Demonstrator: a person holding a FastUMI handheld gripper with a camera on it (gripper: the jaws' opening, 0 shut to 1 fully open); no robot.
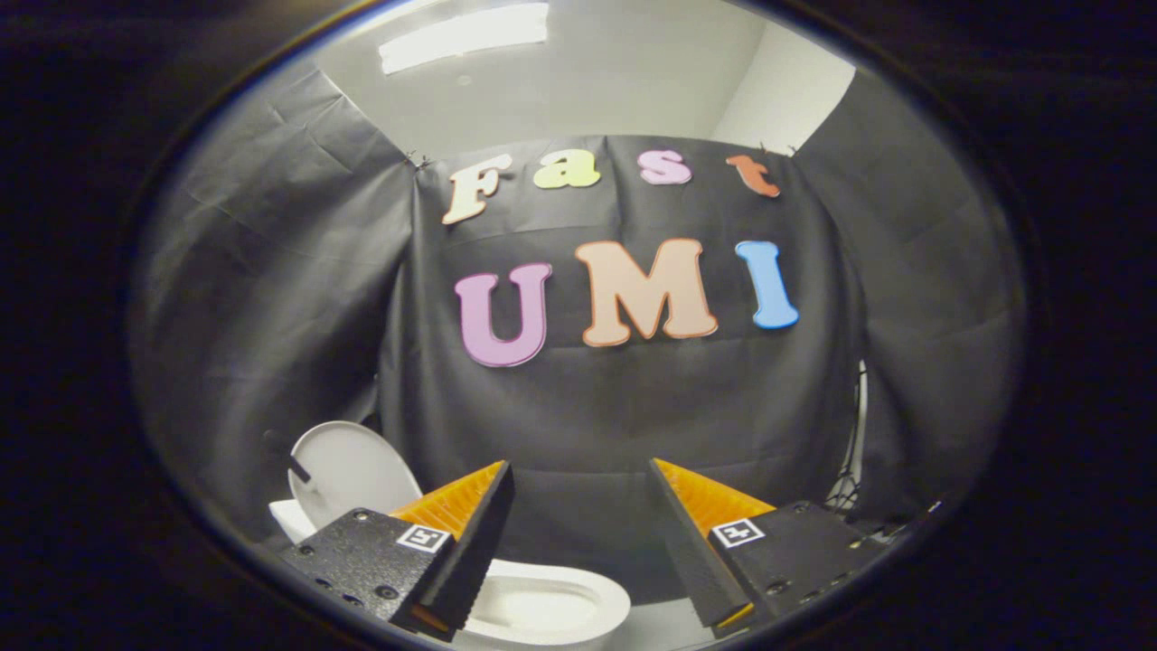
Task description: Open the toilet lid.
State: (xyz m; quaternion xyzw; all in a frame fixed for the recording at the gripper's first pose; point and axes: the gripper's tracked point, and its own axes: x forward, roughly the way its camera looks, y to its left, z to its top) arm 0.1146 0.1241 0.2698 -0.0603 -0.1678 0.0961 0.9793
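Already raised toilet lid [348, 470], hand-held gripper [578, 484] parted

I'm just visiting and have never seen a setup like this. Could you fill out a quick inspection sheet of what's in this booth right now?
Surface: pale floor strip beside the toilet, little of it visible.
Job's things: toilet lid stands raised, upright; toilet bowl open below the fingers.
Clutter: nothing seen.
Grippers: gripper open, fingers apart, holding nothing, above the bowl.
Cables: nothing certain; a pale curved strip at the cloth's edge, unclear.
Surroundings: black cloth wall, white ceiling with a light.
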